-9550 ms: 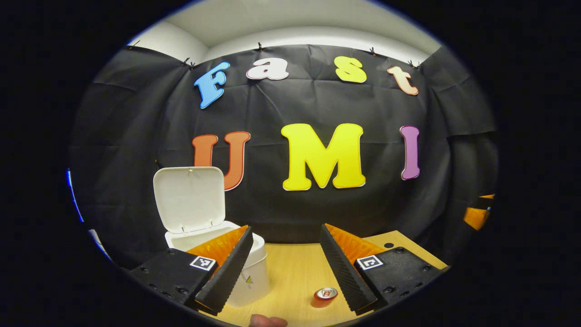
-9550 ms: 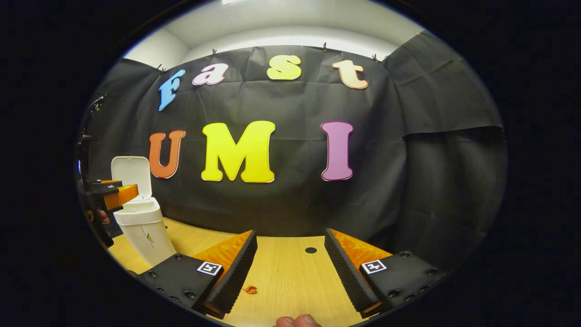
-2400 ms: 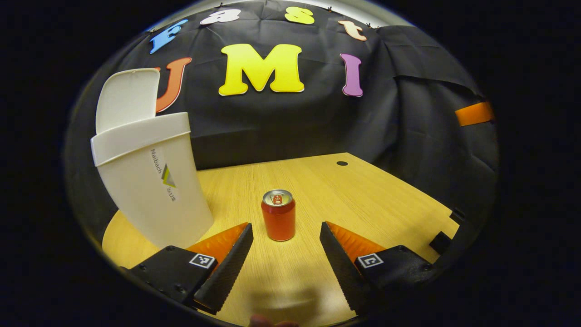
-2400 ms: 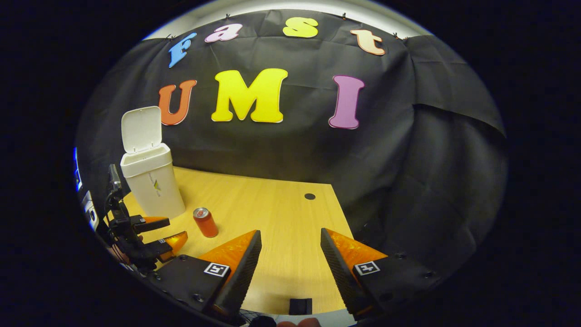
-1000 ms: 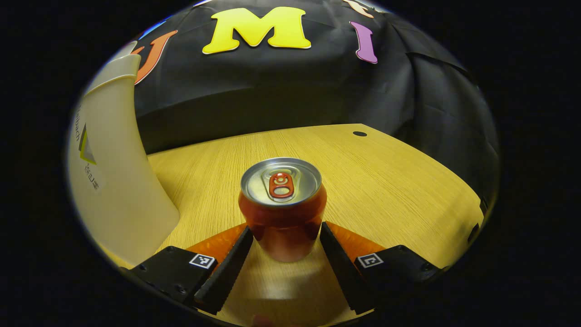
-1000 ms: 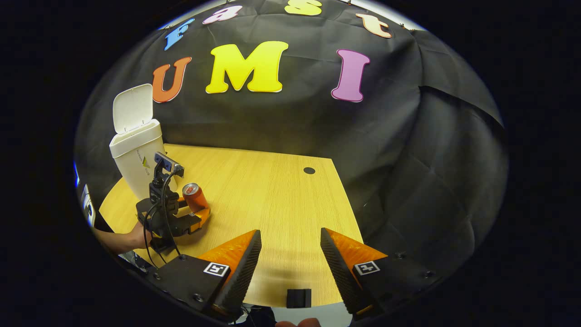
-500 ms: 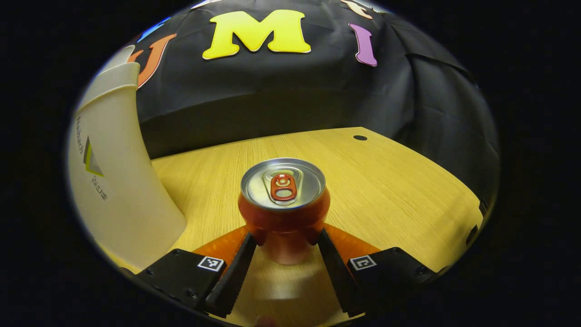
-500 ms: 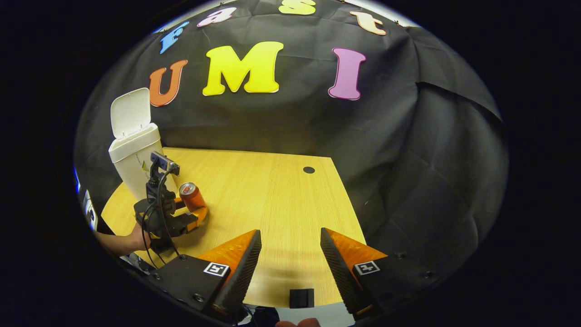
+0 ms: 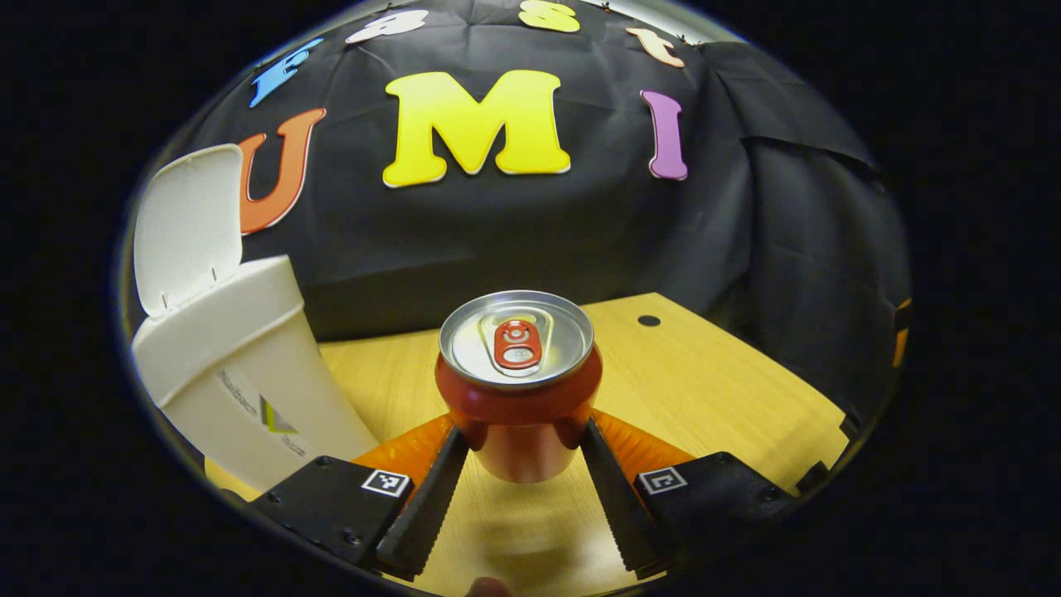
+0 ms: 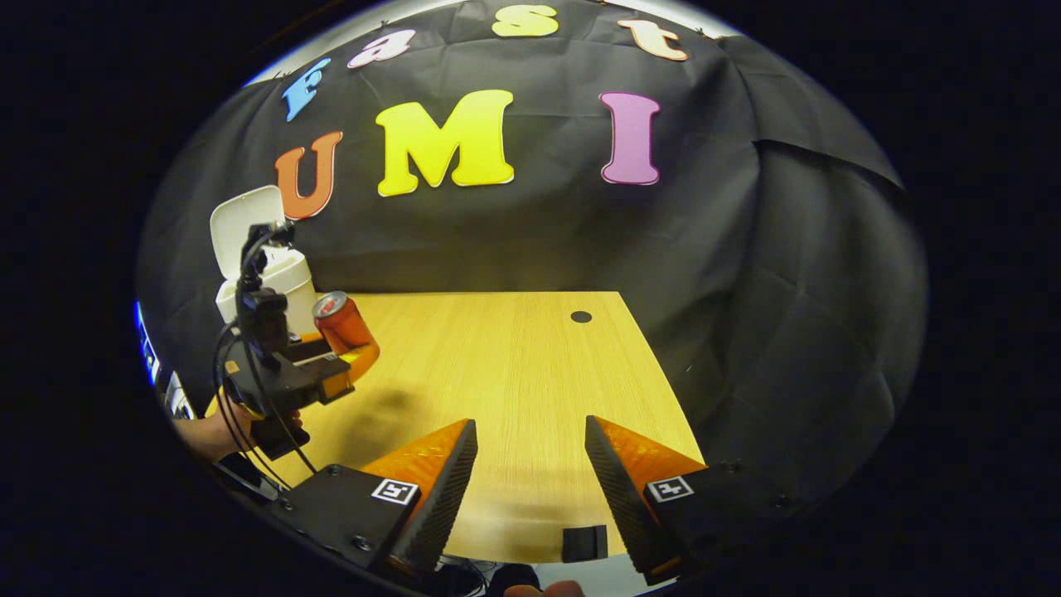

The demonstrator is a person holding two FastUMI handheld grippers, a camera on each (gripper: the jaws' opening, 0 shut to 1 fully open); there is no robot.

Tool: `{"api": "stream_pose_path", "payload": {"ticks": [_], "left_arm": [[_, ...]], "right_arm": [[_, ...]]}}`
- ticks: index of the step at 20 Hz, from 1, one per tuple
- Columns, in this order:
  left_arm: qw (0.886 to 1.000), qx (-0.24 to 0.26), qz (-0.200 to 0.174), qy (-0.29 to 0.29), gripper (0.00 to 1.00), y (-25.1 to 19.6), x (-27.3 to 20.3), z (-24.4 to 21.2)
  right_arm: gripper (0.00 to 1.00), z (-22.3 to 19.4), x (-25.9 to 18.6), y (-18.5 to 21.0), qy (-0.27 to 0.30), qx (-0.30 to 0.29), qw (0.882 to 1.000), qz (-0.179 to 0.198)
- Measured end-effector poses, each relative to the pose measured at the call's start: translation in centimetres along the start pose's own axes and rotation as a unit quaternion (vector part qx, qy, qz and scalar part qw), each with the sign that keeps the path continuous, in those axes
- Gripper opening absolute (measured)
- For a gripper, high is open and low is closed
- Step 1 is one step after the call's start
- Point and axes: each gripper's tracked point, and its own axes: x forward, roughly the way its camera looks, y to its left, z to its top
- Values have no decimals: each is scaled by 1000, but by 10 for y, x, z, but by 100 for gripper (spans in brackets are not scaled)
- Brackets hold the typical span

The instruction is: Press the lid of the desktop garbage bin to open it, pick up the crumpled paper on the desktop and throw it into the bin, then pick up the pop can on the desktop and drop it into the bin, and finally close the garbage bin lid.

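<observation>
Left gripper point(image 9: 518, 452) clamps can point(image 9: 518, 381) at centre of left gripper view, lifted clear of desk point(image 9: 713, 390). Bin point(image 9: 240, 373) at left, lid point(image 9: 186, 224) up. Advice: keep can upright, carry over rim, then release. Right gripper point(image 10: 530, 473) wide, empty, lower centre.

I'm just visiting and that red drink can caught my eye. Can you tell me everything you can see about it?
The pop can is a small red metal can with a silver top and a red pull tab, seemingly unopened. It stands upright, clamped at its lower body between the two fingers of the left hand-held gripper. In the right gripper view it hangs above the wooden table, casting a shadow, near the white bin, whose lid is open.
</observation>
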Motion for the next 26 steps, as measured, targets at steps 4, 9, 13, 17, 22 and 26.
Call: {"api": "stream_pose_path", "payload": {"ticks": [4, 9, 13, 17, 22, 26], "left_arm": [[998, -3, 26, -49, 84, 36, -14, 70], [993, -21, 85, -80, 84, 104, -21, 116], [986, -43, 128, -94, 84, 159, -30, 133], [979, -40, 181, -80, 84, 213, -32, 113], [970, -53, 229, -57, 85, 254, -40, 84], [964, -68, 251, -48, 87, 271, -44, 68]], "right_arm": [[84, 13, -5, -10, -26, 23, 999, -6], [84, 28, 3, -7, -39, 40, 998, 5], [84, 32, 10, 2, -36, 49, 998, 17], [84, 36, 20, 19, -26, 37, 998, 33], [84, 39, 26, 53, -15, 22, 997, 73], [84, 34, 25, 68, -6, -2, 995, 96]]}}
